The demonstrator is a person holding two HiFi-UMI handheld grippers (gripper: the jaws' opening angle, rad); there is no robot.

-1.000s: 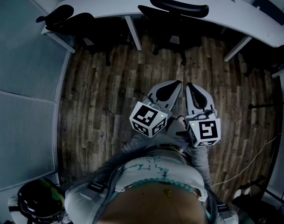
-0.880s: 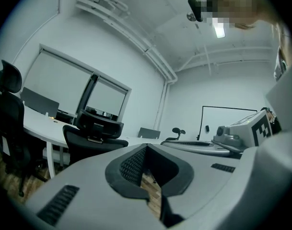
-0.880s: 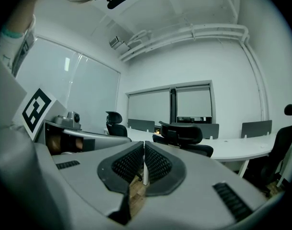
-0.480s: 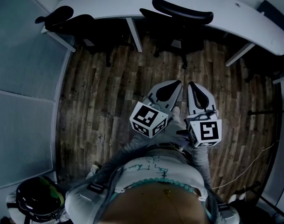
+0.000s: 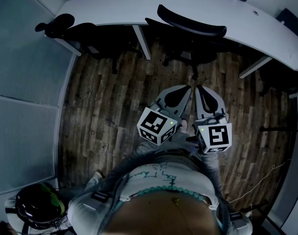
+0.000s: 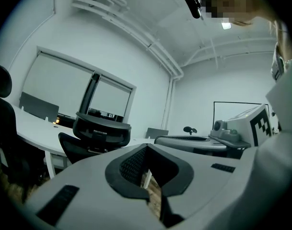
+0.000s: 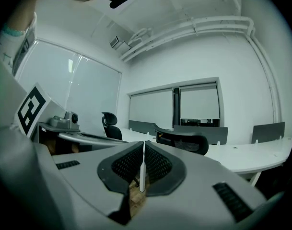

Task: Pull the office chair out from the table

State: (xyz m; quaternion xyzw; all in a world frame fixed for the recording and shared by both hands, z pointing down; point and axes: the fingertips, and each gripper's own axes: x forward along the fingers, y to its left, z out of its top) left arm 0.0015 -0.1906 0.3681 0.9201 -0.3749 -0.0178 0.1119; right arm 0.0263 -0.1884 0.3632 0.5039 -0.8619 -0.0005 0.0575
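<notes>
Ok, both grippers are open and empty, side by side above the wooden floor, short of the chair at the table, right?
Not open: the left gripper and right gripper are both shut, as each gripper view shows. Otherwise right: empty, side by side, short of the chair.

Since the earlier frames we have walked toward the table (image 5: 114, 6). In the head view, its curved edge and the office chair (image 5: 190, 21) tucked under it now sit lower in frame. The strip of wooden floor (image 5: 114, 92) between the chair's base and the tips of the left gripper (image 5: 187, 88) and right gripper (image 5: 199, 89) has narrowed. The thin cable (image 5: 259, 182) at lower right has slid further down the frame.
</notes>
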